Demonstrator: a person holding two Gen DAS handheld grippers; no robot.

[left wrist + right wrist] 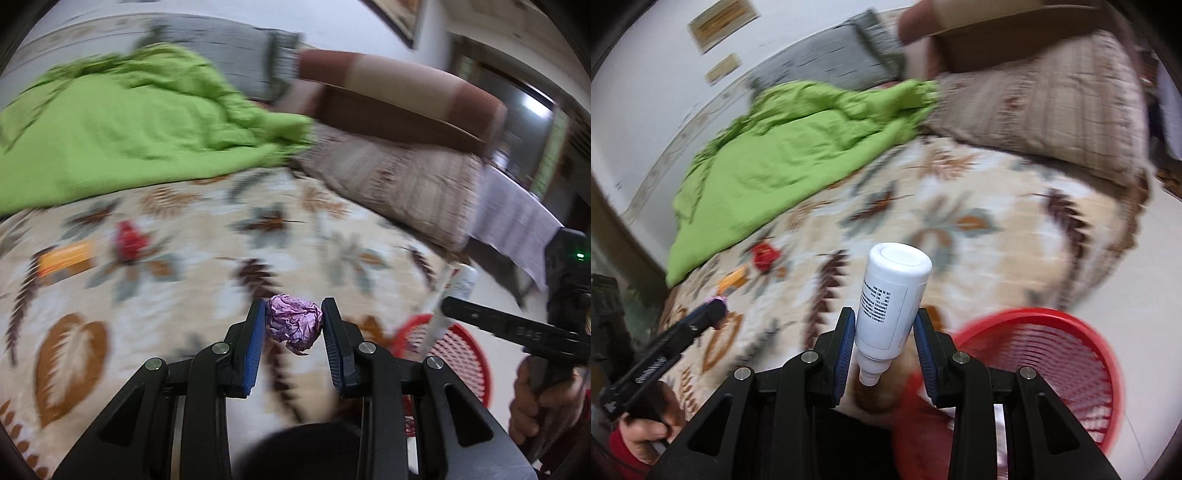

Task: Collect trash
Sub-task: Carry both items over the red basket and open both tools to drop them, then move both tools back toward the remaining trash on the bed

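Note:
My left gripper (294, 319) is shut on a crumpled purple foil ball (293, 325) and holds it above the patterned bedspread (207, 266). My right gripper (885, 325) is shut on a white plastic bottle (892, 299), held cap-end toward the camera, above the bed's edge. A red mesh basket (1052, 365) sits low at the right, beside the bed; it also shows in the left wrist view (458, 350). A red wrapper (764, 254) and an orange packet (733, 278) lie on the bedspread; both show in the left wrist view, the wrapper (129, 240) and the packet (66, 260).
A green blanket (122, 125) is bunched at the back of the bed. A beige plaid pillow (1052, 110) and a brown bolster (399, 96) lie at the head. A grey pillow (229, 48) rests by the wall. Pale floor (1152, 258) lies right of the bed.

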